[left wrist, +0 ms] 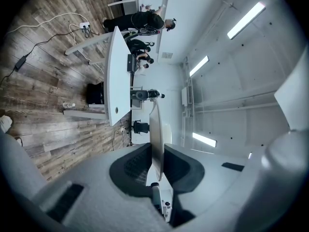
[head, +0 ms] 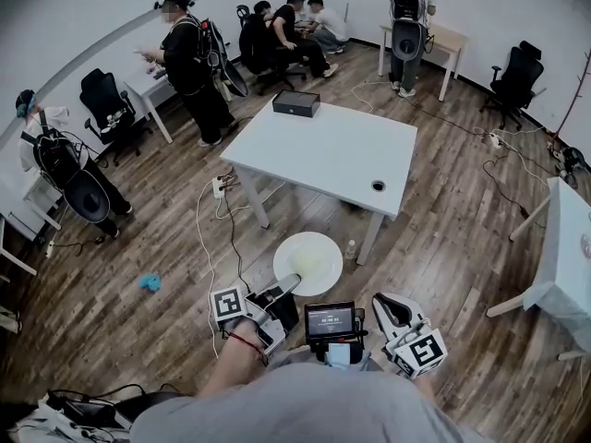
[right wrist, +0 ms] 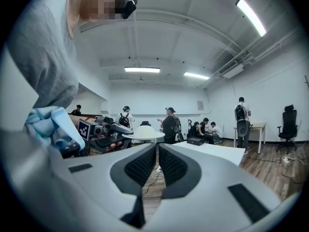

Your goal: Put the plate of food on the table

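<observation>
My left gripper [head: 289, 284] grips the white plate [head: 311, 258] by its rim; my right gripper [head: 386, 308] has its jaws closed, empty. I should carry the plate level and lower it flat onto the bench [head: 323, 146].

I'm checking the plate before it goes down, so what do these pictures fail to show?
- Food on the plate: head view, washed out, pale on pale; the left gripper view shows only the rim edge-on between the left gripper's jaws.
- Small screen: head view, print too small.
- Black box on the table: head view, too small to identify.
</observation>
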`<state>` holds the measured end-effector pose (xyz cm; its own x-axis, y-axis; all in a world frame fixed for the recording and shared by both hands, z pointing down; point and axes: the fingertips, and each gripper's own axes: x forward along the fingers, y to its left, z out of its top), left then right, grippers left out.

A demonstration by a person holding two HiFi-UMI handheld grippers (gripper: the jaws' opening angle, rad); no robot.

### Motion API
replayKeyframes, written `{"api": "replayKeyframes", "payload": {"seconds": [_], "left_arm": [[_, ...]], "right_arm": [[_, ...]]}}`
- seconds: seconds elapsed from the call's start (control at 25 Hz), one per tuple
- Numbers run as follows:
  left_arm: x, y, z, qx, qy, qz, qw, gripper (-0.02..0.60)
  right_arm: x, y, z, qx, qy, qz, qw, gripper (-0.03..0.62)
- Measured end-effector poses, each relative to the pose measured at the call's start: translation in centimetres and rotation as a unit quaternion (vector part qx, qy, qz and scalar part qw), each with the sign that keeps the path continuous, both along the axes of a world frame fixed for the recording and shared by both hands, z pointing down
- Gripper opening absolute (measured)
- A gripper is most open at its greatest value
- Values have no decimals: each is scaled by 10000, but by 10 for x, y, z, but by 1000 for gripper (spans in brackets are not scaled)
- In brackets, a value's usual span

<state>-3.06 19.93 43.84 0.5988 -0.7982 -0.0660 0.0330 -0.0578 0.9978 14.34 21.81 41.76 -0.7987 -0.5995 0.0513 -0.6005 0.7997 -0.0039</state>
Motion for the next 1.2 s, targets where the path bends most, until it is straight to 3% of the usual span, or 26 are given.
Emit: {"api": "replayKeyframes", "payload": {"seconds": [1.2], "left_arm": [[26, -13, 8, -63, 181, 186, 9996, 51]], "right_arm": [[25, -14, 13, -126, 16, 199, 9997, 34]]}}
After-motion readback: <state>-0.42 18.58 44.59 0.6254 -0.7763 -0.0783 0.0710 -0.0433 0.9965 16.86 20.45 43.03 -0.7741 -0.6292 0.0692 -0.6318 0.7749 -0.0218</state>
